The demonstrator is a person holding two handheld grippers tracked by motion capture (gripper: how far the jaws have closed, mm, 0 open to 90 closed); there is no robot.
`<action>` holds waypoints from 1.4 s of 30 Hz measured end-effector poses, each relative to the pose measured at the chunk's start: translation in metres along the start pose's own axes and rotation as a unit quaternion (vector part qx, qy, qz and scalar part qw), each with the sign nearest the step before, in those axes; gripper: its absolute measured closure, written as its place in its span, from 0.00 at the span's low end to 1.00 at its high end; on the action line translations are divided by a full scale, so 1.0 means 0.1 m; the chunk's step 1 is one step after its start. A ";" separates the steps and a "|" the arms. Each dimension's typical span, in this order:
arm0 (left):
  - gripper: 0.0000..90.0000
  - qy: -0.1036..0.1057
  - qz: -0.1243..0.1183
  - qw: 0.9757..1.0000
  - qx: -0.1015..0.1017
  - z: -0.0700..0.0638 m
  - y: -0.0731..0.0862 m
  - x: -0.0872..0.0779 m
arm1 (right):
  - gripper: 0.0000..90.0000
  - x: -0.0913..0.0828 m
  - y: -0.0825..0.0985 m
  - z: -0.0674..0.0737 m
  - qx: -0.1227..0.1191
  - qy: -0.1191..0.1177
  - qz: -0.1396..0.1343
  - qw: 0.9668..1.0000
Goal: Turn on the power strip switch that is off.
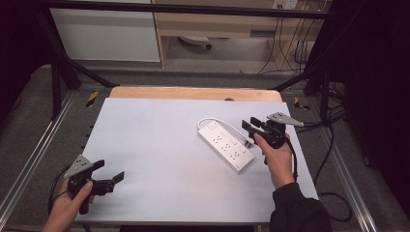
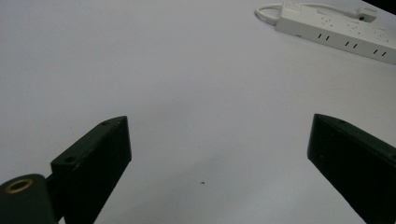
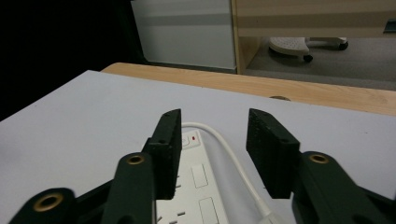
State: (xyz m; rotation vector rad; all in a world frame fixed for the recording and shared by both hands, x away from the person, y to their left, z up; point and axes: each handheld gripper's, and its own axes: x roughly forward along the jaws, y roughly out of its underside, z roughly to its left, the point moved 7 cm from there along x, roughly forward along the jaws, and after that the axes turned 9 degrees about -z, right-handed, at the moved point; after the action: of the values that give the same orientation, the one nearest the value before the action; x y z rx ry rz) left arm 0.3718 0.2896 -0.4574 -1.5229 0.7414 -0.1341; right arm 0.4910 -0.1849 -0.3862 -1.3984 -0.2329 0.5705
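Nearest the camera, at the tabletop's (image 1: 159, 145) front left corner, the left claw (image 1: 107, 175) is held by a hand (image 1: 67, 205), its jaws spread wide over bare white surface with nothing between them. To the right, the right claw (image 1: 252, 126) is gripped in the other hand (image 1: 279, 162) and is poised at the power strip (image 1: 225, 145), which lies askew right of centre. Its jaws stand partly apart, with the strip's edge and white cord (image 3: 233, 161) seen between them; no pad is seen pressing, so nothing is judged grasped yet. The work appears to be at its start: the approach is made, while the grip and any move of the strip remain. Beyond the white sheet a strip of wooden board (image 1: 193, 93) is seen, then grey floor (image 1: 232, 63), a white cabinet (image 1: 106, 34) and hanging cables (image 1: 290, 48).
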 end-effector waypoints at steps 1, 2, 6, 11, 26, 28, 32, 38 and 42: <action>0.07 0.000 0.000 1.000 0.000 0.00 0.00 0.00 | 0.68 0.00 0.00 0.00 0.002 0.001 -0.002 1.000; 0.07 0.001 0.000 1.000 0.000 0.00 0.00 0.00 | 0.71 0.01 -0.01 -0.01 0.002 0.001 -0.004 1.000; 0.07 0.002 0.001 1.000 0.000 -0.01 0.00 0.00 | 0.81 0.03 -0.02 -0.01 0.012 0.000 -0.012 1.000; 0.07 0.001 0.002 1.000 0.001 -0.01 0.00 0.01 | 0.87 0.05 -0.04 -0.04 0.025 0.000 -0.021 0.999; 0.07 0.002 0.003 1.000 0.003 -0.01 0.01 0.01 | 0.98 0.15 -0.09 -0.03 0.027 -0.001 -0.028 0.999; 0.07 0.002 0.005 1.000 0.004 -0.01 0.01 0.01 | 0.99 0.18 -0.09 -0.03 0.030 0.000 -0.027 0.999; 0.07 0.003 0.006 1.000 0.006 -0.01 0.01 0.01 | 1.00 0.23 -0.06 -0.04 0.033 0.004 -0.022 0.999; 0.07 0.004 0.007 1.000 0.006 -0.01 0.01 0.02 | 1.00 0.32 -0.02 -0.09 0.047 0.009 -0.018 0.999; 0.07 0.004 0.007 1.000 0.006 -0.02 0.01 0.02 | 1.00 0.38 0.01 -0.09 0.049 0.012 -0.012 0.999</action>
State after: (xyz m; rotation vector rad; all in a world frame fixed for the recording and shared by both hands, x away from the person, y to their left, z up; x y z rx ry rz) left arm 0.3717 0.2873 -0.4591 -1.5057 0.7569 -0.1347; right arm 0.5270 -0.1738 -0.3959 -1.3055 -0.1994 0.5391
